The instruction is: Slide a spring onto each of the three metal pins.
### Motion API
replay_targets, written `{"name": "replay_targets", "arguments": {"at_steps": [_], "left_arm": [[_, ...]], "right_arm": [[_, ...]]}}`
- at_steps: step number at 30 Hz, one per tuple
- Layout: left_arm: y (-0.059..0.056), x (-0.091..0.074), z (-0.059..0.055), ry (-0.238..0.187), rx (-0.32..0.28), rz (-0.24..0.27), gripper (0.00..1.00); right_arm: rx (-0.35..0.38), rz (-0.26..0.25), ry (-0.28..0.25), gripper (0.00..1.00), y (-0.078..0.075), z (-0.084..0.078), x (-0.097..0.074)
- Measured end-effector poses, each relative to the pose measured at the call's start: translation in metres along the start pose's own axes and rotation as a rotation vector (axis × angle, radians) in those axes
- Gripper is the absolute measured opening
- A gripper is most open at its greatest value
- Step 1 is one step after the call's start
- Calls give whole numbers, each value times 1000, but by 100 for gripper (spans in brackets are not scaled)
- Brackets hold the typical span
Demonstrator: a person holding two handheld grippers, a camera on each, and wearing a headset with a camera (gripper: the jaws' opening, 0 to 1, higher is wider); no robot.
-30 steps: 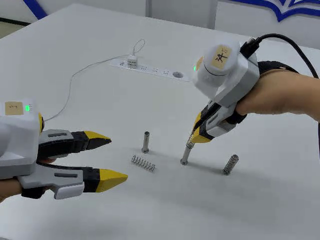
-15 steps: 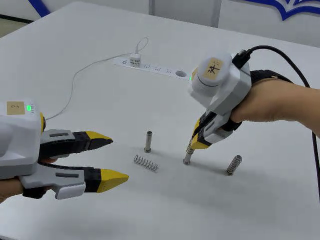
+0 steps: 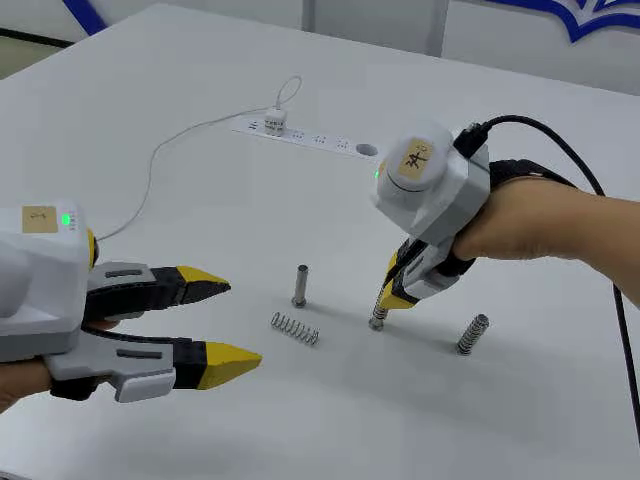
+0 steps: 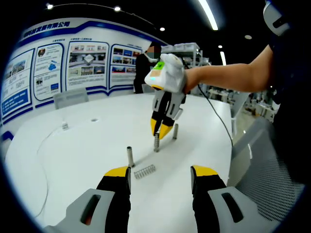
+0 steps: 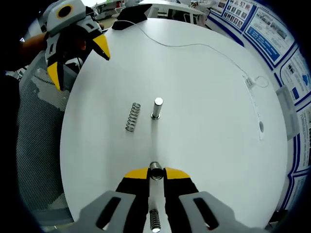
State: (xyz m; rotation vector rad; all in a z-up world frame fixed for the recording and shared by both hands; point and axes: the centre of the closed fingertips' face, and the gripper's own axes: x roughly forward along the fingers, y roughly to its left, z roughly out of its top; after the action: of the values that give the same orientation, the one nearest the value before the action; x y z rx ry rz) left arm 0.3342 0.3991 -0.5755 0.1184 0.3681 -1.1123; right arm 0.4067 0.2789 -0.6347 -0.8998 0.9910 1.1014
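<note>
Left gripper, nearest the viewer, held level above the table with jaws spread wide and nothing between them. Just beyond its tips a loose spring lies flat, beside the bare pin, which stands upright and unsprung. Right gripper points down over the middle pin, jaws drawn narrow about the top of a half-seated spring; the pin head sits between the yellow tips in the right gripper view. To its right, the third pin already carries its spring. Power strip lies well beyond.

Likely hazards: a sideways push from the tilted jaws could tip the free-standing middle pin. Release before the coils are fully down may let the spring spring back off. The loose spring could roll if nudged, or buckle under too hard a pinch
</note>
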Motion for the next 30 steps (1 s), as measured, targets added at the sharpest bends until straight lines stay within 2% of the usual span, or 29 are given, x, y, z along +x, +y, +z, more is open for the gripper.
{"name": "replay_targets", "arguments": {"at_steps": [14, 21, 30], "left_arm": [[0, 0, -1, 1, -4, -1, 51], [0, -1, -1, 1, -4, 0, 51], [-1, -1, 0, 3, 0, -1, 51]], "right_arm": [[8, -7, 28, 12, -5, -8, 14], [7, -9, 30, 13, -6, -10, 17], [12, -23, 17, 20, -7, -11, 12]]}}
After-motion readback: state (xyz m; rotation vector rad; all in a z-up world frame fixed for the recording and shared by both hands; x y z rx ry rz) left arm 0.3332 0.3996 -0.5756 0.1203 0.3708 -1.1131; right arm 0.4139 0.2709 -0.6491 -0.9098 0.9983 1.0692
